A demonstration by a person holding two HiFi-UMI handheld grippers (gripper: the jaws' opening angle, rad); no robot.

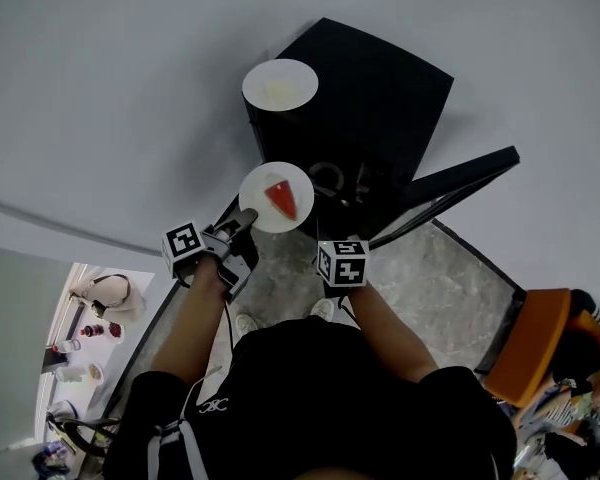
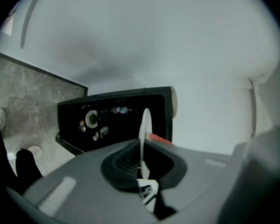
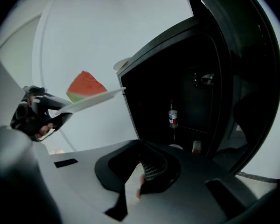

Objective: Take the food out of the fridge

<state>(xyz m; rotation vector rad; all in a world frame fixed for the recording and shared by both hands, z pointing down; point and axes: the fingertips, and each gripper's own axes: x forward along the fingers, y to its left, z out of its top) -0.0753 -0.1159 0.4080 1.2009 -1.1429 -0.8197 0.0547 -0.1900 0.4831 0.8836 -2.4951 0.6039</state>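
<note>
The fingers (image 2: 126, 160) of the left gripper (image 2: 142, 146) are pinched on the rim of a white plate (image 2: 144, 122), which we see edge-on running straight up from between them. A watermelon slice (image 2: 158, 138) shows as a sliver of red just right of that edge.

From the head view, we find the left gripper (image 1: 248, 218) holding the white plate (image 1: 260, 181) level in the air in front of the black fridge (image 1: 370, 98). The plate is outside the cabinet and overlaps the fridge's near left corner. The watermelon slice (image 1: 282, 199) lies on it with the red flesh up. The fridge door (image 1: 450, 183) is swung wide to the right. A second plate (image 1: 280, 84) sits on top of the fridge at its left corner; we cannot tell what pale thing is on it.

The right gripper (image 3: 144, 160) has its fingers drawn together with nothing between them. It points into the dark interior of the fridge, where a small bottle (image 3: 173, 115) with a red cap stands on a shelf. In that same view the white plate (image 3: 91, 100) and the watermelon slice (image 3: 85, 85) hang to the left, outside the fridge. In the head view, the right gripper (image 1: 335, 238) is just in front of the fridge opening, beside the plate. A grey speckled floor (image 1: 430, 288) lies below.
</note>
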